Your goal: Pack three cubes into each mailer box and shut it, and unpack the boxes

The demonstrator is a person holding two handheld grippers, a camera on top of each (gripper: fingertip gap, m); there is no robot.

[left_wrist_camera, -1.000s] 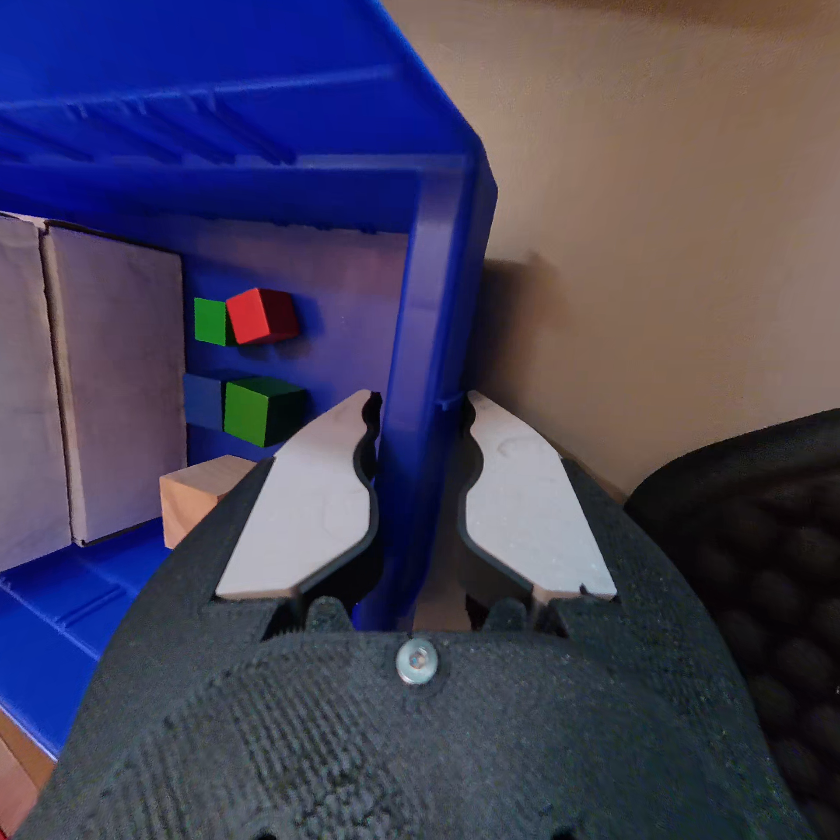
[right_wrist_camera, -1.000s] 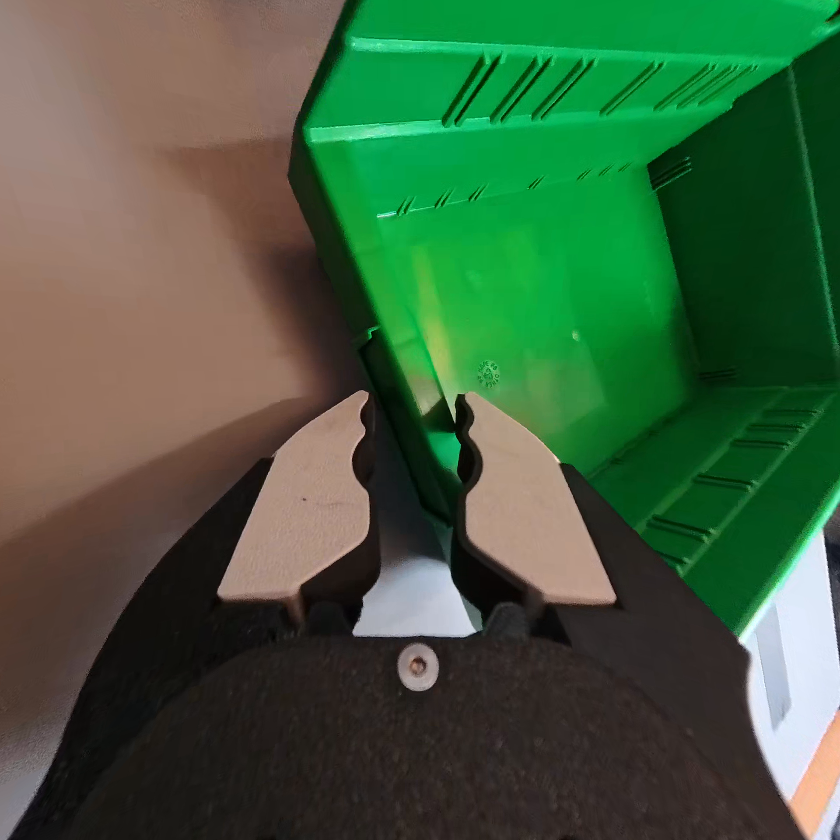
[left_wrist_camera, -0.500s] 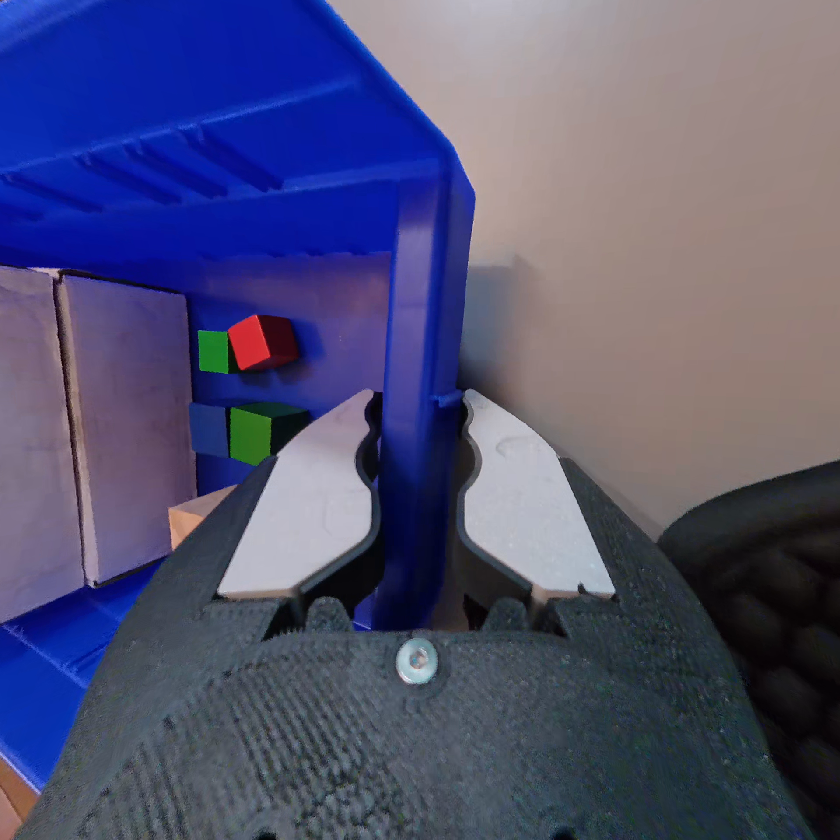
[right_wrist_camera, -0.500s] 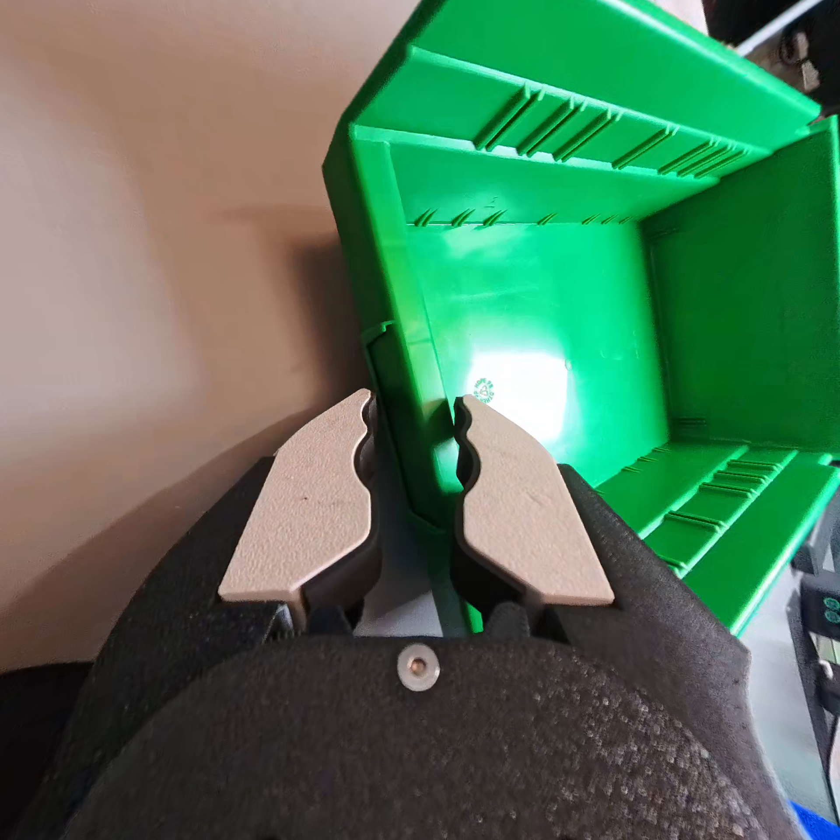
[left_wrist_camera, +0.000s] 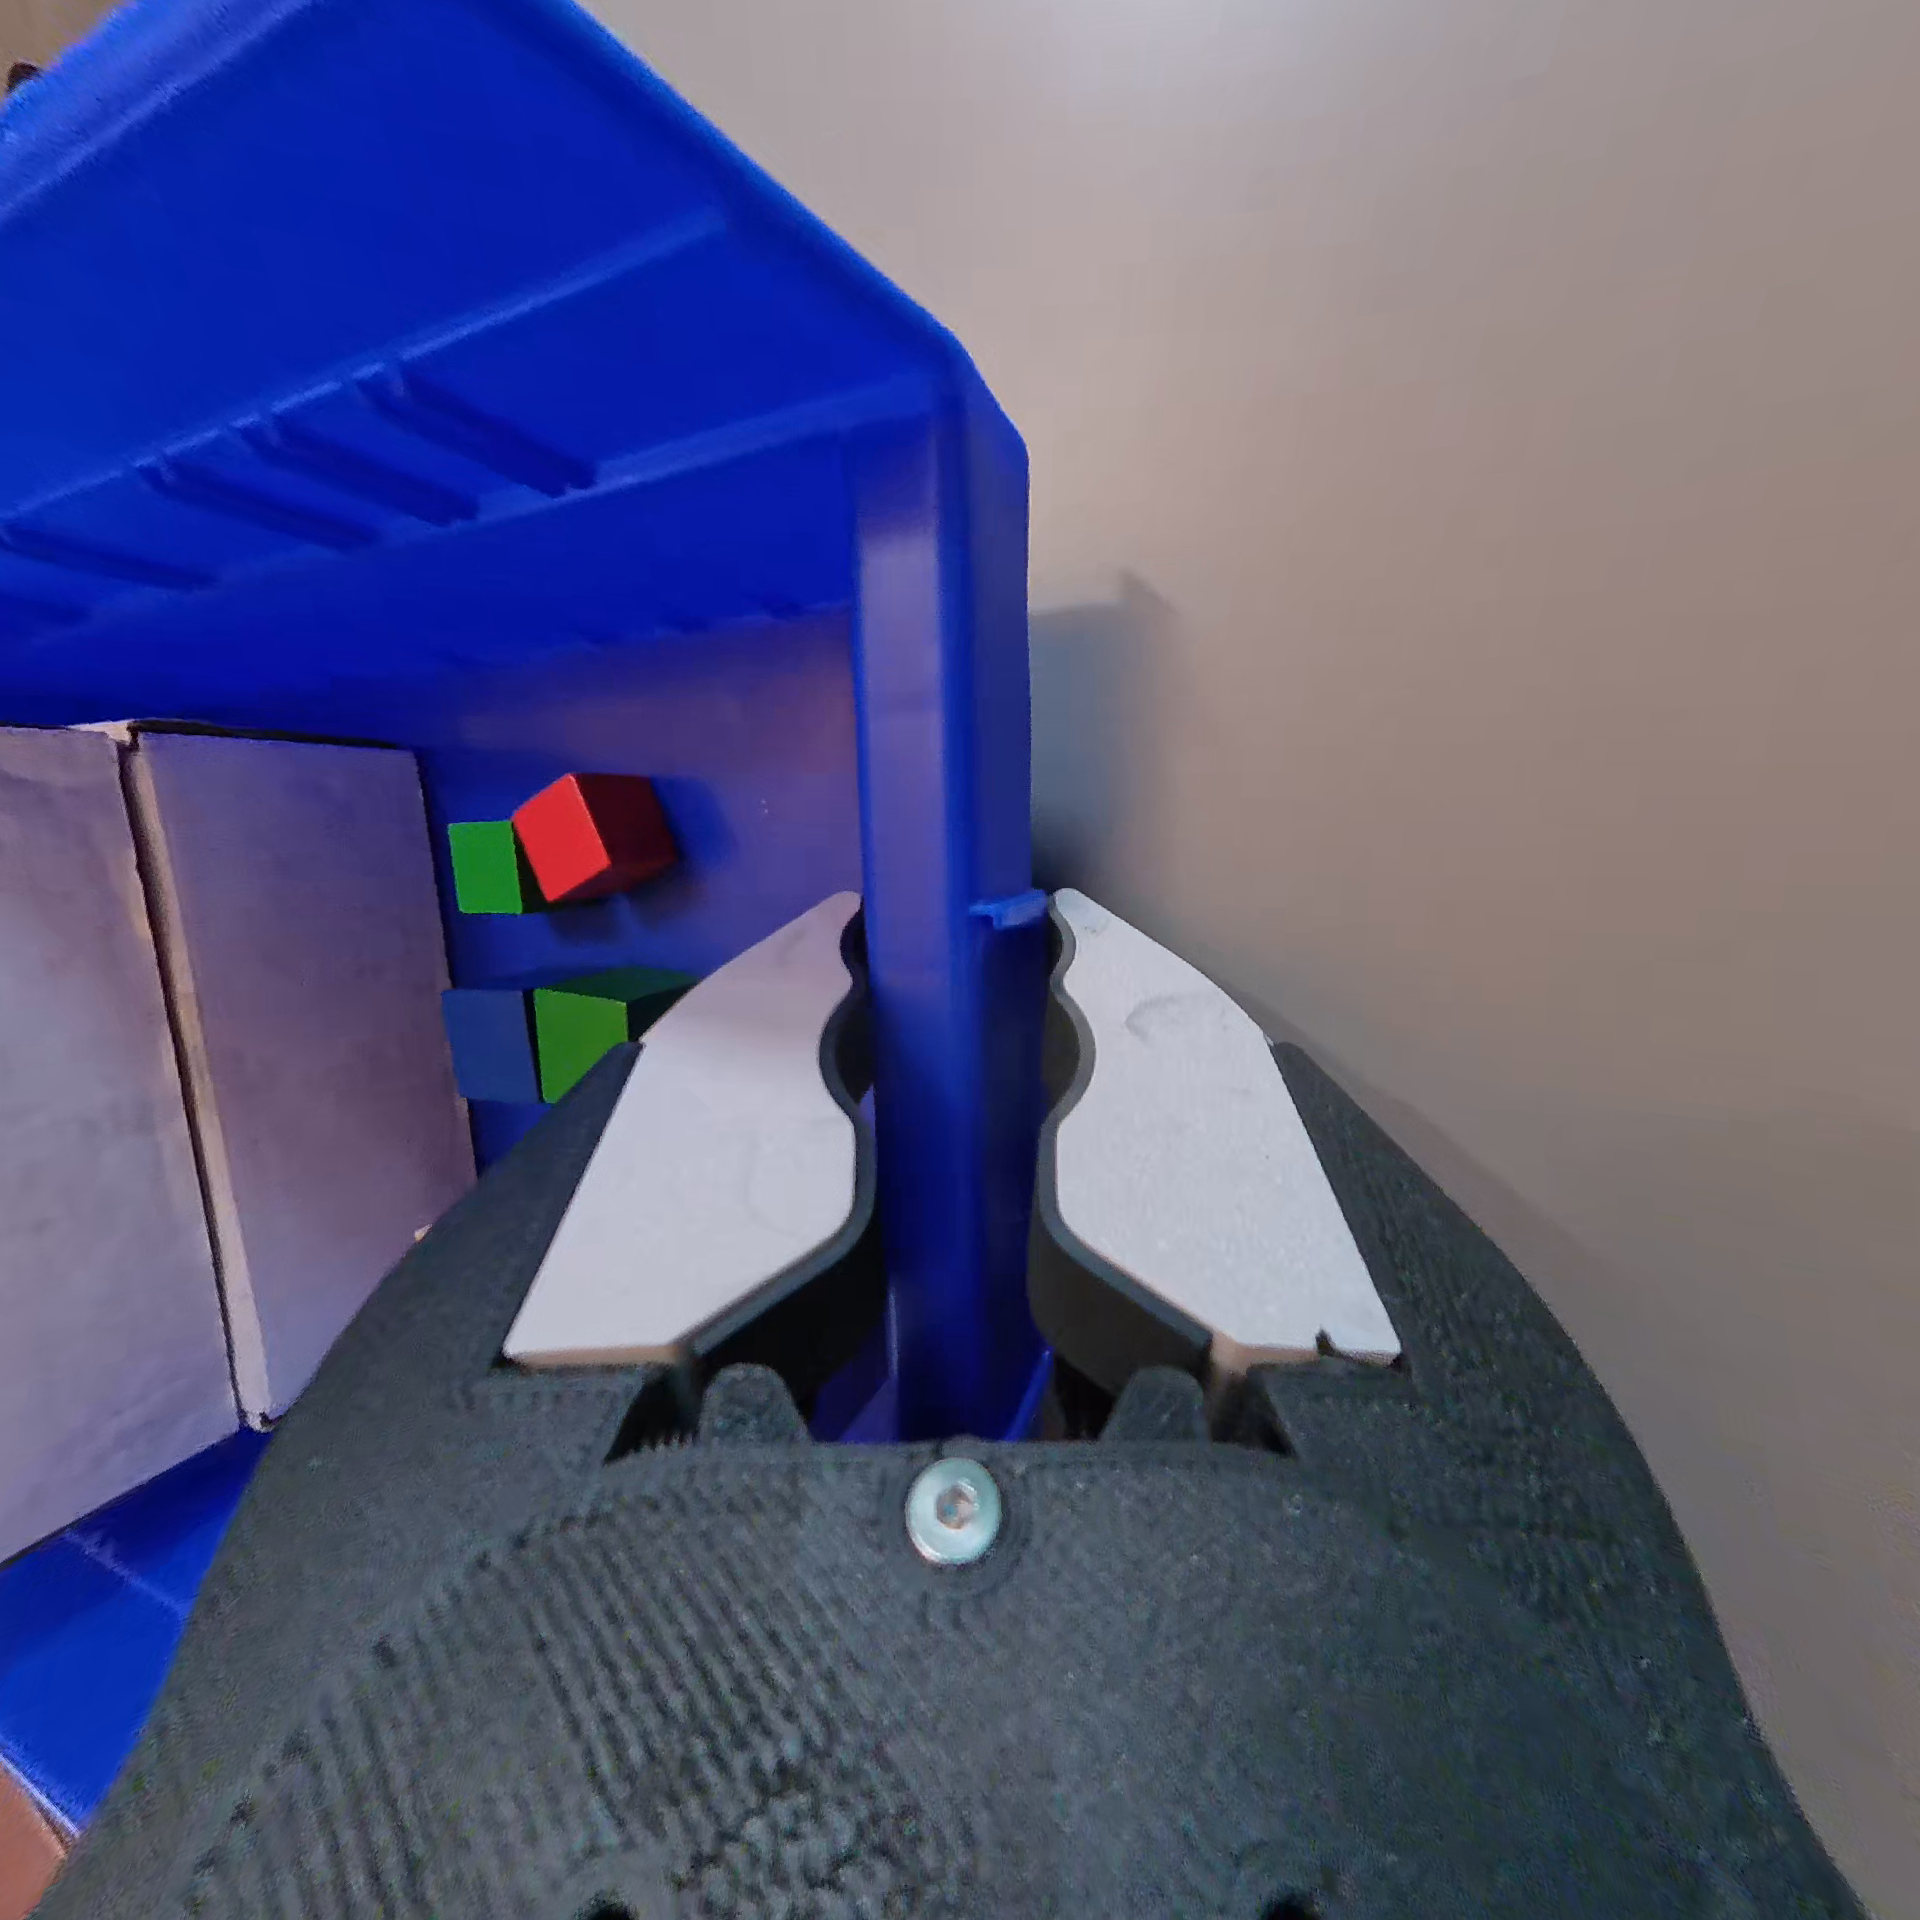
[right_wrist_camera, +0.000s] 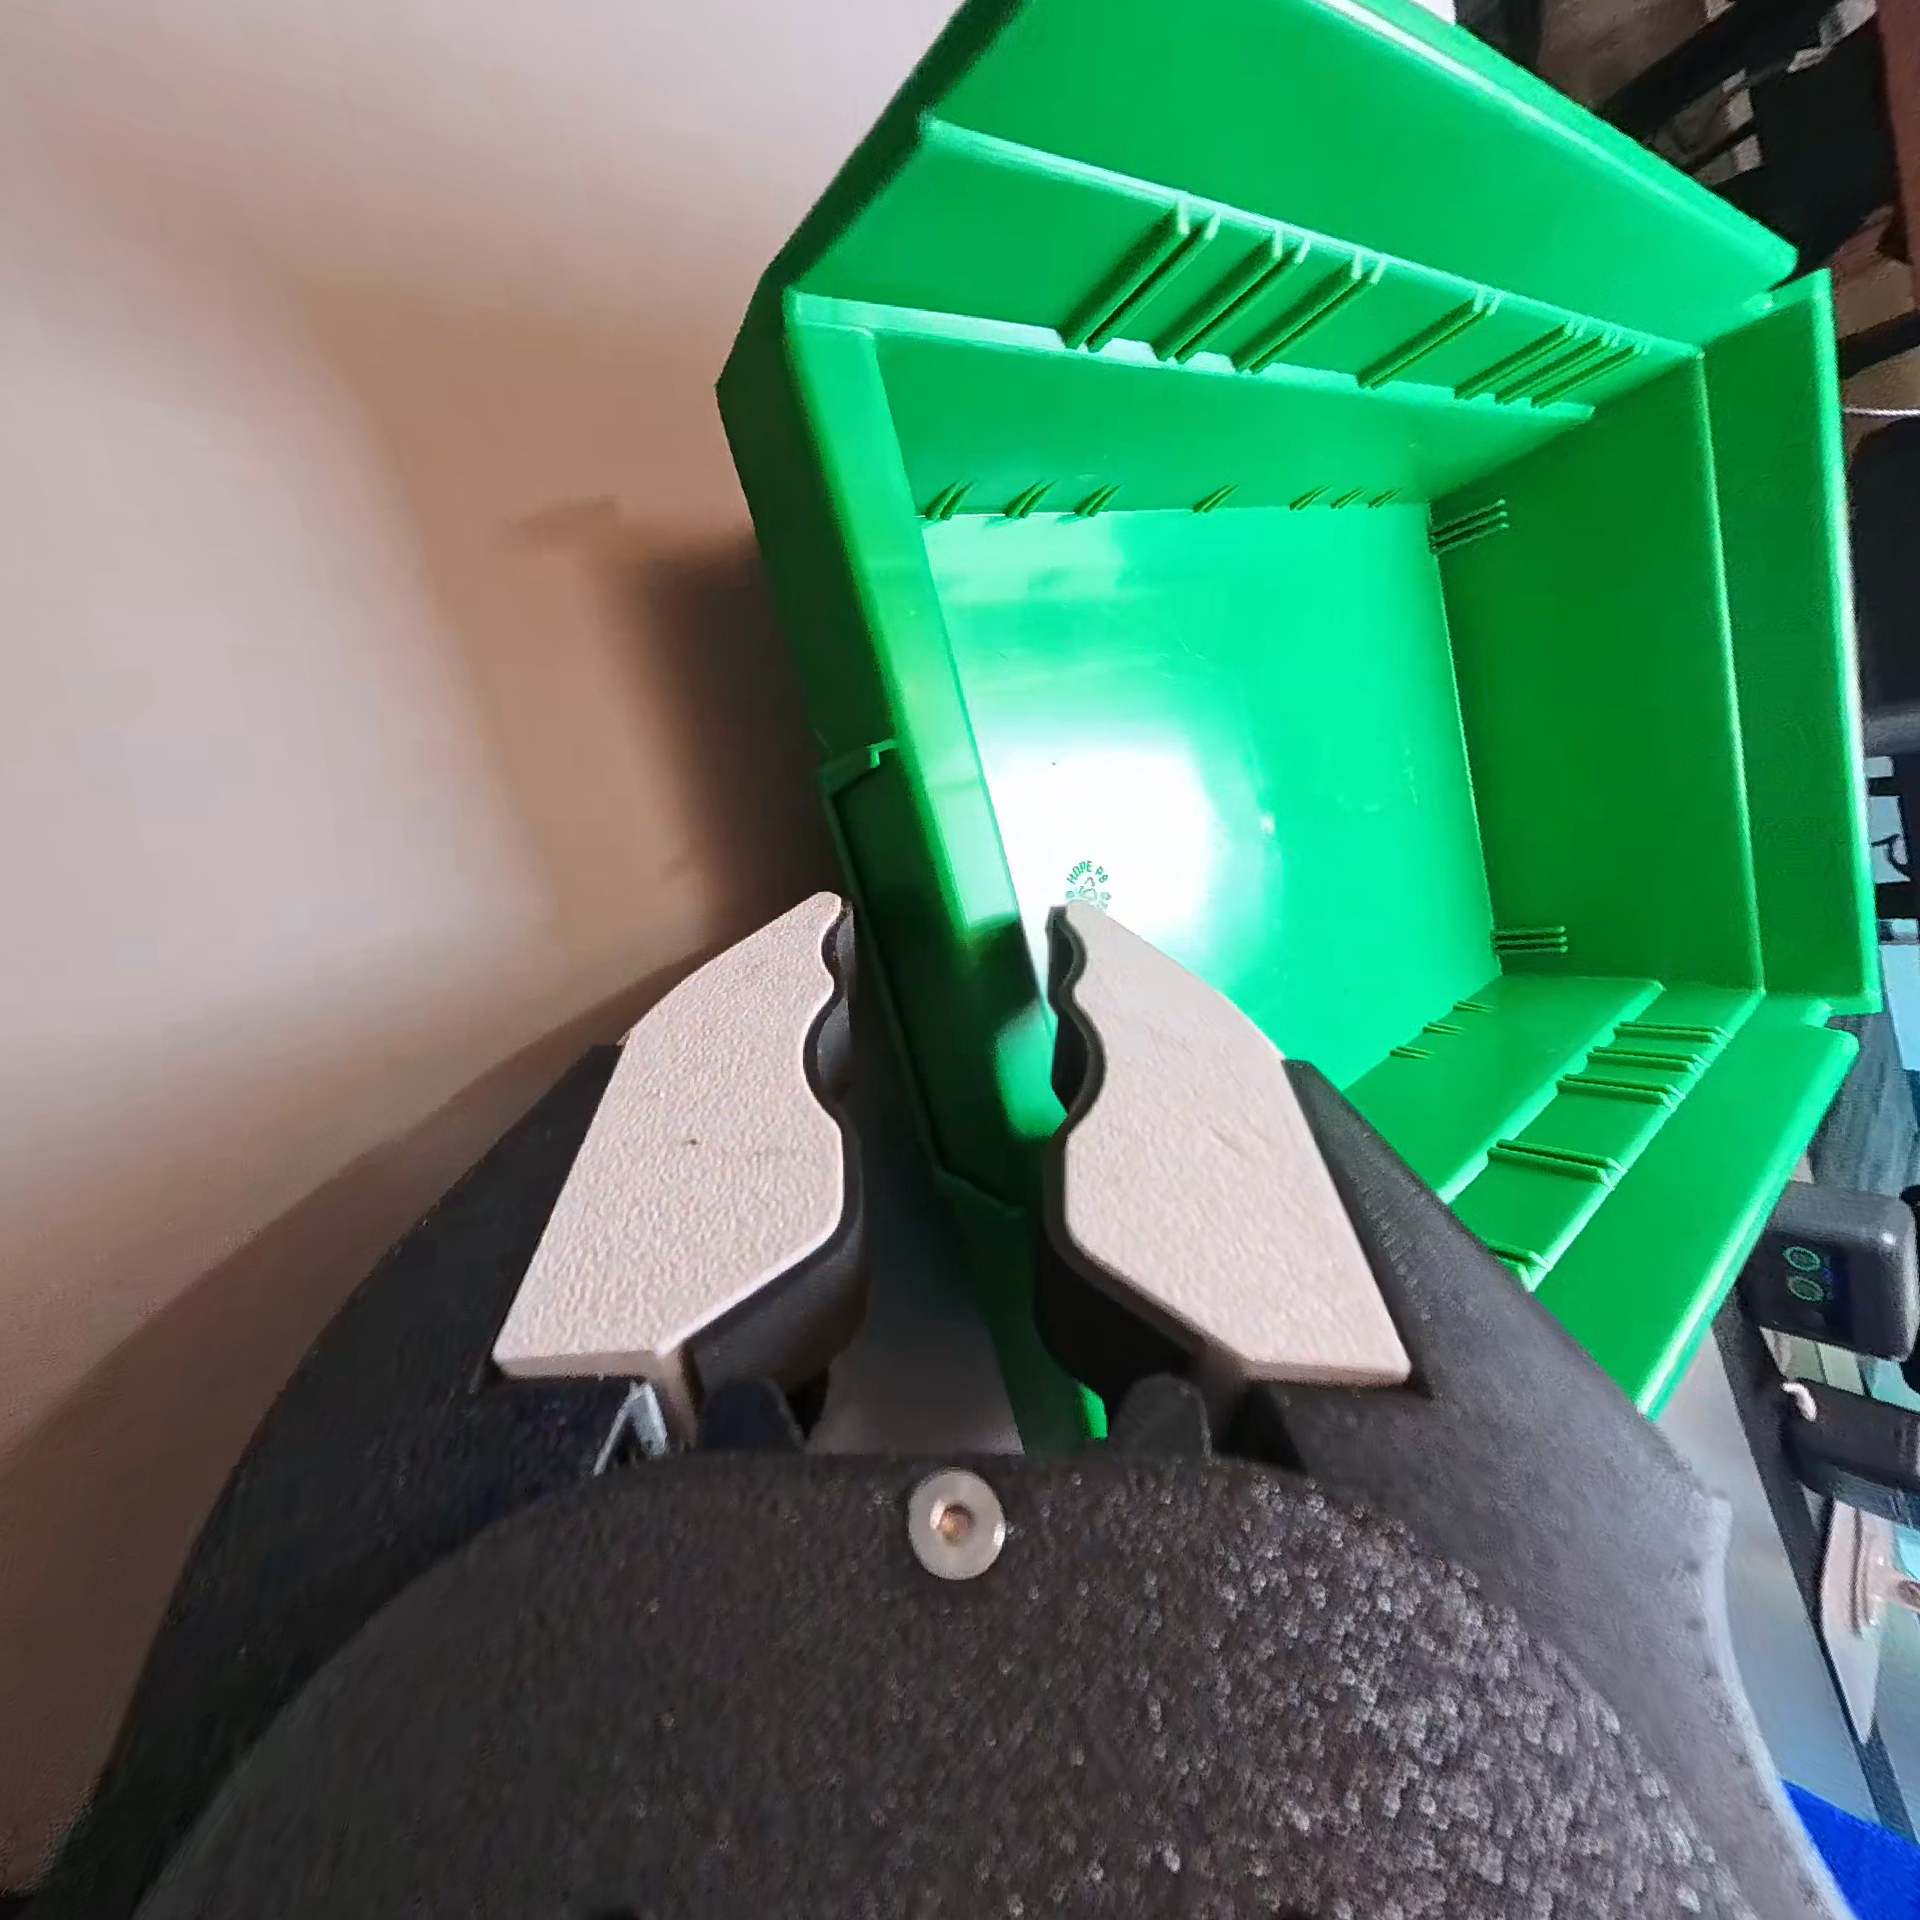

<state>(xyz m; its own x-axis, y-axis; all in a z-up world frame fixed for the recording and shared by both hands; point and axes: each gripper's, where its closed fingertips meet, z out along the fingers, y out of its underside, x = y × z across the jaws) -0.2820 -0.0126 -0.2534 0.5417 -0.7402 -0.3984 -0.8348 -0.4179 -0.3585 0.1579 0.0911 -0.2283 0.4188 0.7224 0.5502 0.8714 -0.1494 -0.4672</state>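
Cubes [left_wrist_camera: 561,842] sit in blue bin [left_wrist_camera: 416,416] pinched by left fingers [left_wrist_camera: 727,1122]; right fingers [right_wrist_camera: 1195,1143] pinch green bin [right_wrist_camera: 1558,831].

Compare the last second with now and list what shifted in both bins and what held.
Both bins were carried on with their views swinging. The green bin turned so dark equipment now shows at its right. Behind the blue bin the black padded object left view, and the plain wooden cube slipped behind the left tool. Unchanged: both tools, right tool too, stay clamped on the bin walls; mailer boxes and coloured cubes keep their places.
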